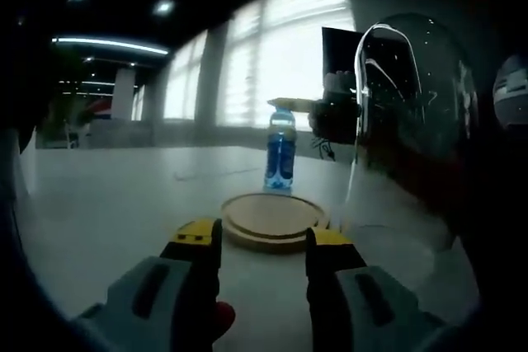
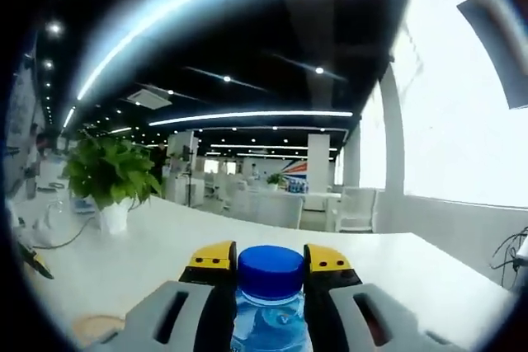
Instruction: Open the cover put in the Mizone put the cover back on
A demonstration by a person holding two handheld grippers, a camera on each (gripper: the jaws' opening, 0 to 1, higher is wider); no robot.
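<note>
The blue Mizone bottle stands upright just behind a round wooden base on the white table. My right gripper reaches in from the right and holds the bottle's top. In the right gripper view its yellow-tipped jaws are shut on the neck below the blue cap. A clear glass dome cover looms close at the right of the base; what it rests on is hidden. My left gripper is open in front of the base with nothing between its jaws.
The white table stretches wide to the left. A potted green plant stands on a far table, with a cable beside it. Bright windows run behind the bottle. A dark monitor stands behind the dome.
</note>
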